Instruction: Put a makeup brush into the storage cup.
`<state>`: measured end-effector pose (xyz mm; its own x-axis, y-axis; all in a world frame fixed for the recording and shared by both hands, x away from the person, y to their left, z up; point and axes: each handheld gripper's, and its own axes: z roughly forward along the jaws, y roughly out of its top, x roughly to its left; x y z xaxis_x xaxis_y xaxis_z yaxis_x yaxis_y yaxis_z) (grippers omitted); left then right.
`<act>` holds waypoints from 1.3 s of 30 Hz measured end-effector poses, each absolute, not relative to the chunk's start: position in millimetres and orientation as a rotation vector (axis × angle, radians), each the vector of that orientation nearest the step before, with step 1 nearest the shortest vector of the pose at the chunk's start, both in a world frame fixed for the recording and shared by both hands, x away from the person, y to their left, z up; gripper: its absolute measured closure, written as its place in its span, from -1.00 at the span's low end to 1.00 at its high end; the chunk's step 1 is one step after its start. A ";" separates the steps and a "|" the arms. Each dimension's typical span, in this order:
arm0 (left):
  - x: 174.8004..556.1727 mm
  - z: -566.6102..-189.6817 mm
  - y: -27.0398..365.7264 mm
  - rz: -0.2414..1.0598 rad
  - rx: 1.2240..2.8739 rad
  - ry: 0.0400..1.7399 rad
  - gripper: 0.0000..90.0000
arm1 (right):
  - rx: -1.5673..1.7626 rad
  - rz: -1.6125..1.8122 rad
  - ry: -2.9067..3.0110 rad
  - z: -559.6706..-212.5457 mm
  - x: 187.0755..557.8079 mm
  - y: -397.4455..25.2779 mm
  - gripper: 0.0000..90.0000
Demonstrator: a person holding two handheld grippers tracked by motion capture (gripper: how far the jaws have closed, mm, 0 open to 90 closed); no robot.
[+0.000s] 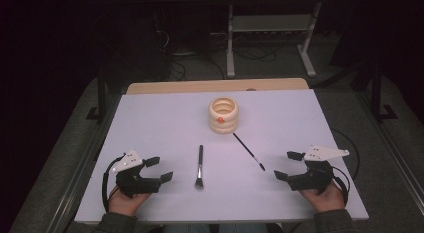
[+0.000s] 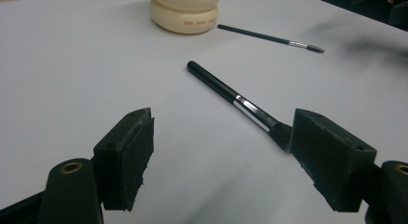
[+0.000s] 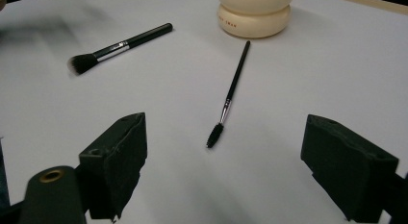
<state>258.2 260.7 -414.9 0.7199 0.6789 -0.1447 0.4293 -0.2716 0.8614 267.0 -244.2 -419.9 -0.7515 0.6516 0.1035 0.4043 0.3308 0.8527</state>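
Left hand-held gripper [image 1: 159, 169]: resting at the near left of the tabletop [image 1: 150, 123], a hand gripping it from behind; jaws standing wide apart and holding nothing; pointing toward the middle of the tabletop.
Right hand-held gripper [image 1: 288, 165]: sitting at the near right, a hand holding it from behind; jaws spreading wide and holding nothing; pointing toward the middle.
Thick brush [image 1: 200, 166]: lying flat between the two grippers, nearer the left one; black handle pointing to the far side, bristle head lying at the near end; in the left gripper view its bristle end is passing behind the right-side jaw, and whether it is touching that jaw cannot be told.
Thin brush [image 1: 248, 151]: lying flat, right of the thick brush and well apart from it; running slantwise, far end lying just beside the holder's base, small dark head pointing near and right; in the right gripper view lying ahead of the open jaws, between them.
Holder [image 1: 223, 114]: cream, ribbed, standing upright at the far middle, mouth opening upward.
Tabletop: pale, carrying all of the above.
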 end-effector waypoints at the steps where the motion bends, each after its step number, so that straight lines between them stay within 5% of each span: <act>1: 257.8 -415.3 259.6 0.300 1.919 0.859 -0.49 | 0.952 1.385 2.340 -419.9 267.0 -244.2 -0.66; 39: 270.6 -392.7 231.7 0.238 1.947 0.920 -0.33 | 0.923 1.323 2.371 -415.3 268.5 -236.7 -0.67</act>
